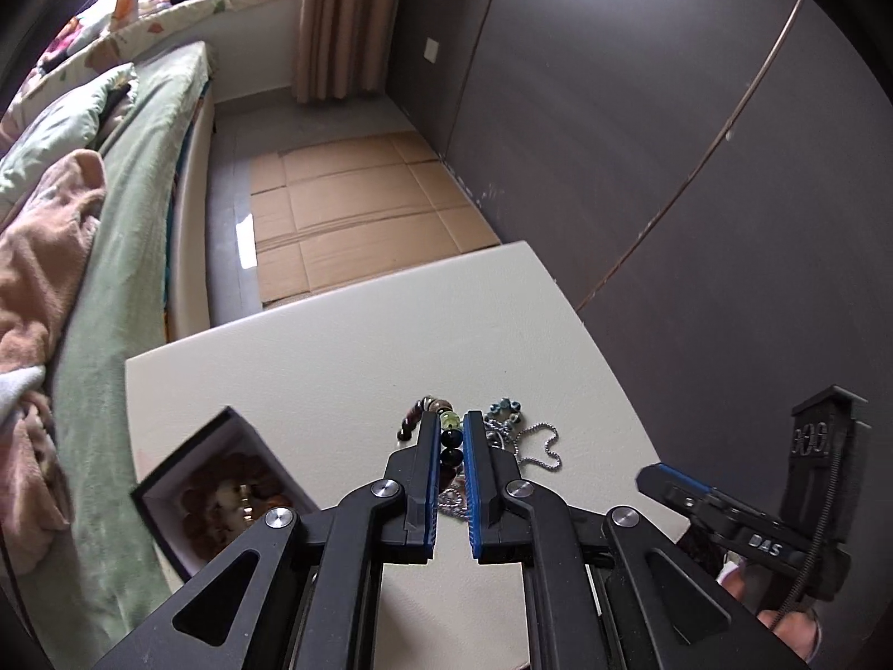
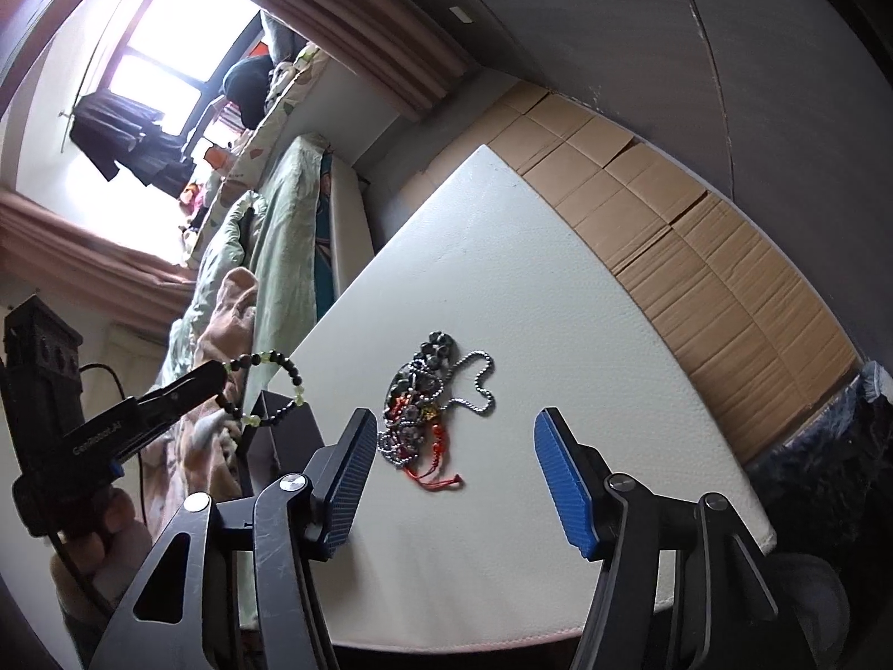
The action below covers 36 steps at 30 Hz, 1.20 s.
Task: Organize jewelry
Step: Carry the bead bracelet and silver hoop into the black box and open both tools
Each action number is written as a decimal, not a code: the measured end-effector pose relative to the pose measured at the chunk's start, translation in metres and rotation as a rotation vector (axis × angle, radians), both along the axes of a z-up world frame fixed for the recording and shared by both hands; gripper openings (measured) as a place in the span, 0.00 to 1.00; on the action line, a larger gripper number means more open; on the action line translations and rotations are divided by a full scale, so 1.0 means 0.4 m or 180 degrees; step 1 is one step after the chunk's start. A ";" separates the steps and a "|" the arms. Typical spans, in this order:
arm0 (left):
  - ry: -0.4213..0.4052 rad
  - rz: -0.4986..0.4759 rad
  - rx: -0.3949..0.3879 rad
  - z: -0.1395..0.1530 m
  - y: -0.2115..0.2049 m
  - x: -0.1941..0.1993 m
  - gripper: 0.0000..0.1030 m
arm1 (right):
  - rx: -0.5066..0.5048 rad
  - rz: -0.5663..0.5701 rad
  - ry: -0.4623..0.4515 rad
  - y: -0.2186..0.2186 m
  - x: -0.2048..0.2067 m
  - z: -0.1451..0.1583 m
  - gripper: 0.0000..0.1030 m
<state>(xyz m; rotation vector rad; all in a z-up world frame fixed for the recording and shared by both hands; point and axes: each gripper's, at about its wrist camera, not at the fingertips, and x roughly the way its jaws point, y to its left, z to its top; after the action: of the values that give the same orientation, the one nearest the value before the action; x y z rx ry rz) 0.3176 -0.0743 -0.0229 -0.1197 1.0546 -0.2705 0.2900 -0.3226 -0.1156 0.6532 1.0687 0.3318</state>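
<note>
The left gripper (image 1: 451,435) is clenched on the bead bracelet (image 2: 268,385), which hangs in the air just above the open box (image 1: 223,494) — the box lies at about eight o'clock from its fingers. The right gripper (image 2: 452,441) stands released over the jewelry pile (image 2: 424,407).

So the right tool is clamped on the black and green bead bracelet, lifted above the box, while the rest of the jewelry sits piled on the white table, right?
Wrong tool. The left tool grips the bead bracelet above the box, as the right wrist view shows; the right tool is open and empty. The pile does sit on the white table.
</note>
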 end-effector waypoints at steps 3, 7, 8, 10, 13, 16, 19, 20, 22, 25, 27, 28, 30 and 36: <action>-0.0048 0.0076 -0.0051 0.015 0.038 -0.021 0.08 | -0.0050 0.0129 0.0020 0.041 0.028 -0.005 0.59; -0.0052 0.0165 -0.0093 0.012 0.084 -0.047 0.08 | 0.0029 0.0280 0.0178 0.091 0.073 -0.037 0.44; -0.0045 0.0193 -0.0110 0.008 0.095 -0.050 0.08 | 0.0056 0.0305 0.0219 0.102 0.082 -0.046 0.39; -0.0031 0.0253 -0.0144 -0.001 0.120 -0.056 0.08 | 0.0080 0.0345 0.0315 0.126 0.100 -0.067 0.35; -0.0016 0.0321 -0.0194 -0.009 0.152 -0.070 0.08 | 0.0094 0.0386 0.0428 0.149 0.120 -0.098 0.31; 0.0000 0.0387 -0.0237 -0.018 0.185 -0.080 0.08 | 0.0121 0.0390 0.0508 0.165 0.134 -0.121 0.25; 0.0006 0.0436 -0.0265 -0.027 0.211 -0.090 0.08 | 0.0149 0.0397 0.0586 0.183 0.148 -0.140 0.23; 0.0012 0.0452 -0.0273 -0.030 0.218 -0.093 0.08 | 0.0133 0.0393 0.0606 0.188 0.151 -0.144 0.23; 0.0030 0.0483 -0.0295 -0.041 0.234 -0.096 0.08 | 0.0134 0.0391 0.0617 0.196 0.155 -0.148 0.23; 0.0080 0.0531 -0.0287 -0.065 0.249 -0.100 0.08 | 0.0091 0.0393 0.0641 0.210 0.171 -0.147 0.18; 0.0138 0.0591 -0.0312 -0.089 0.262 -0.103 0.08 | 0.0046 0.0393 0.0660 0.212 0.175 -0.150 0.09; 0.0178 0.0633 -0.0318 -0.105 0.269 -0.105 0.08 | 0.0048 0.0393 0.0651 0.212 0.177 -0.150 0.07; 0.0254 0.0706 -0.0351 -0.135 0.284 -0.112 0.08 | -0.0003 0.0403 0.0587 0.215 0.174 -0.138 0.04; 0.0467 0.0856 -0.0418 -0.207 0.316 -0.140 0.08 | -0.0001 0.0476 0.0308 0.228 0.149 -0.066 0.04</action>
<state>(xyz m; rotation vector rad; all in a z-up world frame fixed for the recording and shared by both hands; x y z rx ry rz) 0.2615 0.0522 -0.1057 -0.4015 1.1517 -0.0877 0.3496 -0.2314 -0.1419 0.5951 1.2134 0.4329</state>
